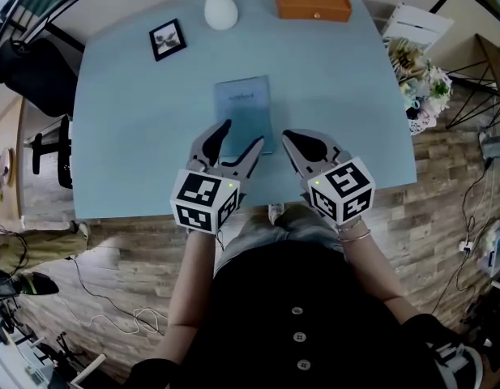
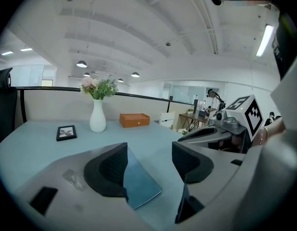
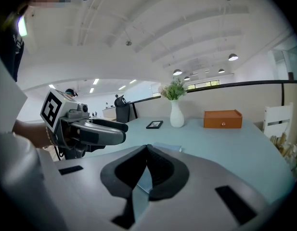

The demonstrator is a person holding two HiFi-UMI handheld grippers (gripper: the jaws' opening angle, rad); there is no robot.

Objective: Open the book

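A thin blue book [image 1: 243,110] lies closed and flat on the pale blue table [image 1: 128,136]. My left gripper [image 1: 242,134] hovers over the book's near edge, open, with nothing between its fingers. In the left gripper view the book [image 2: 140,181] shows in the gap between the two dark pads [image 2: 109,170]. My right gripper [image 1: 292,142] is just right of the book's near right corner and is shut, with its tips meeting and nothing held. In the right gripper view part of the book [image 3: 168,147] shows past the jaws, and the left gripper [image 3: 88,131] is at the left.
At the table's far side stand a white vase [image 1: 220,8] with flowers, an orange box [image 1: 312,1] and a small black photo frame [image 1: 168,39]. A black chair [image 1: 23,71] is off the left edge, and a bunch of flowers [image 1: 421,87] is off the right edge.
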